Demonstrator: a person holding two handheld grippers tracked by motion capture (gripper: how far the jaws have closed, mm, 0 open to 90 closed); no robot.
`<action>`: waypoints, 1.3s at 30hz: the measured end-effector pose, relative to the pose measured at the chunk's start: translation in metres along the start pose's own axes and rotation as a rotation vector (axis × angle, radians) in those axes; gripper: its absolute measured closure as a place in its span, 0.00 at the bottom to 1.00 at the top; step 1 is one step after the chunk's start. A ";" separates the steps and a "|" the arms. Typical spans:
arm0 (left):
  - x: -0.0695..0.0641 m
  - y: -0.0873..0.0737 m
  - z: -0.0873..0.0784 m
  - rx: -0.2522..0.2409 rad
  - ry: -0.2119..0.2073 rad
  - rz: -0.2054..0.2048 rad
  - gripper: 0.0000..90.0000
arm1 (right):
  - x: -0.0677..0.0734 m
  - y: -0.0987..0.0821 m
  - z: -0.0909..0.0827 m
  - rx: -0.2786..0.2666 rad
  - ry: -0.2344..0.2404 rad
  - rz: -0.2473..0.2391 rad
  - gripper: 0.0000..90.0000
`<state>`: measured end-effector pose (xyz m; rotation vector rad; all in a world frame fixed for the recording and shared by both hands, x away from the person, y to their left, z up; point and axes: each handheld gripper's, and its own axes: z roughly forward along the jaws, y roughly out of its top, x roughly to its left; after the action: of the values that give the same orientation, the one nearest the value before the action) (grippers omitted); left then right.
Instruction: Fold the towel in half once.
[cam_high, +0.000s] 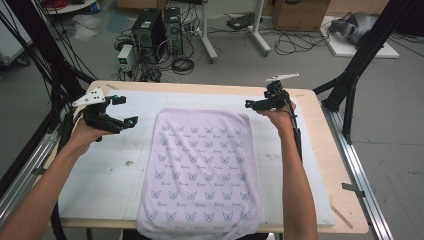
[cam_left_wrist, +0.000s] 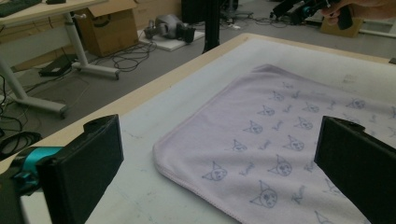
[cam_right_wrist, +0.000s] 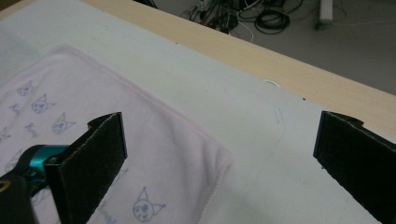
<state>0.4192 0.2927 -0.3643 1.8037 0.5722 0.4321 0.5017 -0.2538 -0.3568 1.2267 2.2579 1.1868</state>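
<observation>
Towel (cam_high: 200, 175), pale lilac with small blue cat-face prints, lies flat in the middle of a white mat (cam_high: 110, 175) on the wooden tabletop (cam_high: 320, 120); its near edge hangs over the tabletop's front. High view: left gripper (cam_high: 124, 111) hovers over the mat just left of the towel's far left corner, fingers spread, nothing between them. Right gripper (cam_high: 248, 104) hangs at the far right corner, held from below by the person's hand (cam_high: 280, 117), a cable running down the forearm. Black frame struts stand at both sides of the tabletop, a metal rail along the right edge. Grey floor beyond has two computer towers (cam_high: 159, 30), tangled cables, white desk legs, a cardboard box (cam_high: 300, 12).

Left gripper view: black fingers (cam_left_wrist: 88, 163) wide apart, the towel's rounded corner lying on the mat between them, not touched. Wood edge strip runs past the mat; behind it grey floor, a cardboard box (cam_left_wrist: 116, 28), white desk legs, cables. The other gripper shows at top right.

Right gripper view: fingers (cam_right_wrist: 95, 158) spread wide, towel corner (cam_right_wrist: 219, 161) below and between them, closer to the left one, no contact. Bare mat, then the wood edge, then floor with cables.
</observation>
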 end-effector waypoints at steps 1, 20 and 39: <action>0.001 -0.001 0.000 0.002 0.004 -0.002 0.02 | -0.001 0.001 0.003 0.006 0.001 0.002 0.02; -0.001 -0.002 0.004 0.030 0.008 0.000 0.02 | -0.013 -0.014 0.053 0.190 0.025 0.092 0.26; 0.000 -0.004 0.008 0.039 -0.002 -0.003 0.02 | -0.011 -0.024 0.071 0.307 0.012 0.108 0.55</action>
<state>0.4226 0.2876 -0.3708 1.8399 0.5854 0.4198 0.5377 -0.2325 -0.4198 1.4713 2.4777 0.9051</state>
